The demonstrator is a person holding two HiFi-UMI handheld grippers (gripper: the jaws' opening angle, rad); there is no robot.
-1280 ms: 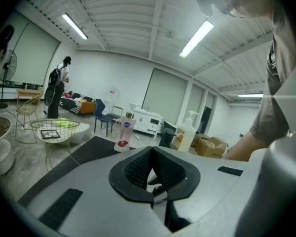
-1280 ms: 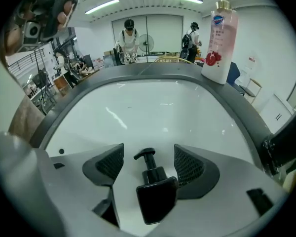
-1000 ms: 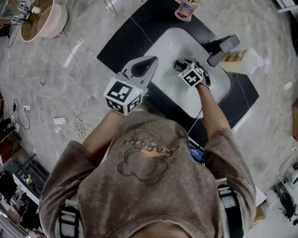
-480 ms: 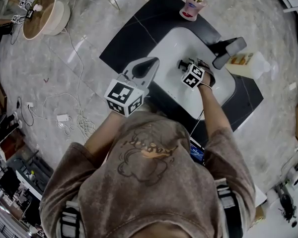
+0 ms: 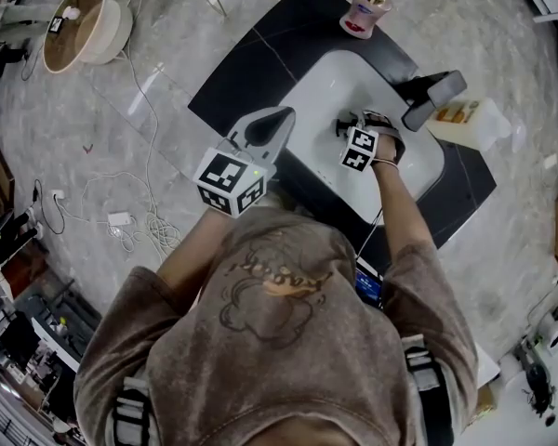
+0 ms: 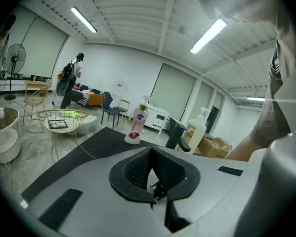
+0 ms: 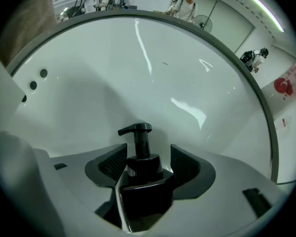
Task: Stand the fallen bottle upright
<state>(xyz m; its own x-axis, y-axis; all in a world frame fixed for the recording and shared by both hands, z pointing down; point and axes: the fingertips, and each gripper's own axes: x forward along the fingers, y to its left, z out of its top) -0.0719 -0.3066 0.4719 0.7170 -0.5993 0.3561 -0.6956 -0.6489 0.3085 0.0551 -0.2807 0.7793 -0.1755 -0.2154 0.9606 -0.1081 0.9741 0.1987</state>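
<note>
Bottle (image 7: 140, 177), black with a pump, sits between the closing jaws of your right gripper (image 7: 148, 154), pads not yet pressing it, inside the white basin (image 7: 138, 58); the head view shows little of it. Your left gripper (image 6: 152, 169) holds its jaws together, empty. Beyond it stands a pink bottle (image 6: 137, 125), label print unreadable.

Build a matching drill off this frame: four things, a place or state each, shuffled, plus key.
Things:
1. black pump bottle
2. pink bottle
3. left tongs
4. pale pump bottle

Place or state:
a. shut, nothing held
b. right beside the black tap
c. inside the white basin
d. on the far corner of the black counter, across the basin from the person

Pairs: 1-c; 2-d; 3-a; 4-b
</note>
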